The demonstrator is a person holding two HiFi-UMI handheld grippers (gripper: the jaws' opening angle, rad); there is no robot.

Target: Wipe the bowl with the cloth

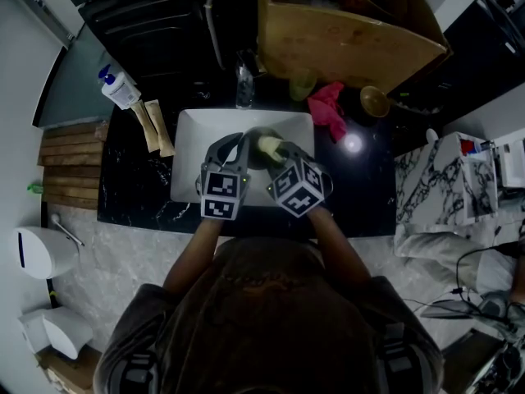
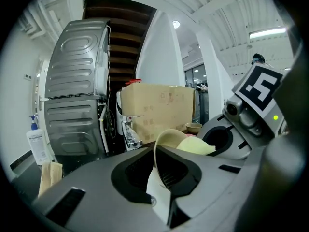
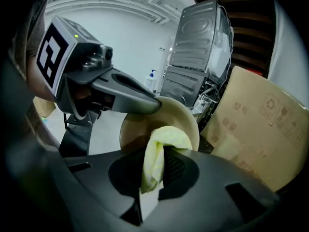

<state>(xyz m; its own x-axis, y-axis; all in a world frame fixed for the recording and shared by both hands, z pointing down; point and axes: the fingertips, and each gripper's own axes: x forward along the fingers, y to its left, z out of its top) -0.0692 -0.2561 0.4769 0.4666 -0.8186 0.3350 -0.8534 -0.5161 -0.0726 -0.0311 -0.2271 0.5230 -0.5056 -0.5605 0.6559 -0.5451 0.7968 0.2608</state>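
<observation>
A tan bowl [image 3: 166,122] is held on its side over the white sink [image 1: 197,130]. My left gripper [image 2: 161,178] is shut on the bowl's rim [image 2: 166,139], and the bowl's mouth faces my right gripper. My right gripper [image 3: 152,178] is shut on a pale yellow cloth [image 3: 157,153], whose bunched end is pressed into the bowl's inside. In the head view both grippers meet over the sink, with the bowl [image 1: 261,148] and a bit of yellow cloth [image 1: 271,146] between them. The left gripper view shows the cloth [image 2: 195,145] poking past the bowl's edge.
A black counter [image 1: 369,195] surrounds the sink. On it lie a red rag [image 1: 328,109], a small brown bowl [image 1: 375,101], a soap pump bottle [image 1: 119,89] and tan packets [image 1: 154,125]. A faucet [image 1: 244,76] stands behind the sink. A large cardboard box [image 1: 344,31] sits beyond.
</observation>
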